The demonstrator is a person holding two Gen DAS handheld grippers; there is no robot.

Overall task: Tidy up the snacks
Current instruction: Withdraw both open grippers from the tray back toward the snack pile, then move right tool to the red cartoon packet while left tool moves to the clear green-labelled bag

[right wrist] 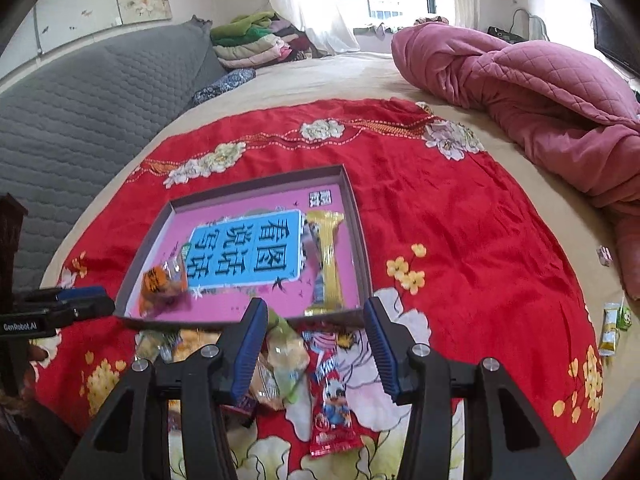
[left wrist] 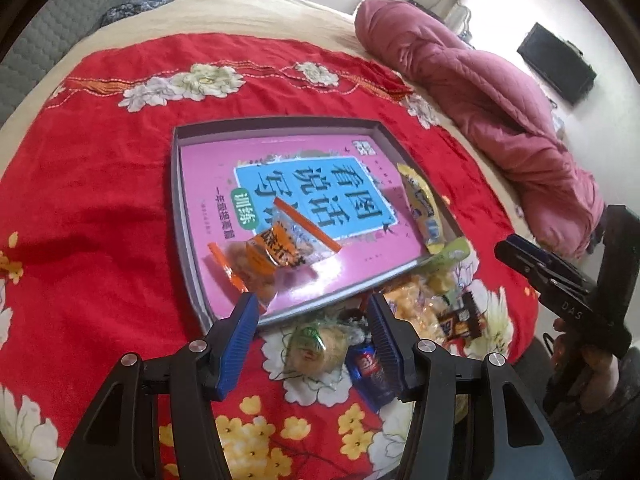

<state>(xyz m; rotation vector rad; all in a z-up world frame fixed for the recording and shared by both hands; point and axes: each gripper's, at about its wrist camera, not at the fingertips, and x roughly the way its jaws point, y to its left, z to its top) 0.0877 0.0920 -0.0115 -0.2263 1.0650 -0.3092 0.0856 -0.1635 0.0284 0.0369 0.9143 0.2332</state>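
Note:
A shallow grey box [left wrist: 182,216] [right wrist: 356,216] lies on the red flowered cloth with a pink book in its bottom. On the book rest an orange snack packet [left wrist: 268,258] [right wrist: 160,284] and a long yellow packet [left wrist: 420,204] [right wrist: 328,256]. A pile of loose snacks sits just outside the box's near edge. My left gripper [left wrist: 312,320] hangs open over a round green-labelled pastry [left wrist: 316,344] and a blue packet [left wrist: 368,372]. My right gripper [right wrist: 316,312] is open above a red packet [right wrist: 332,392] and a clear green packet [right wrist: 284,352]. Neither gripper holds anything.
A rolled pink quilt [left wrist: 480,92] [right wrist: 540,92] lies to the right on the bed. A grey padded headboard [right wrist: 80,100] and folded clothes [right wrist: 256,40] are at the far left. A few stray packets [right wrist: 612,328] lie at the cloth's right edge. A hand [left wrist: 600,364] grips the right tool.

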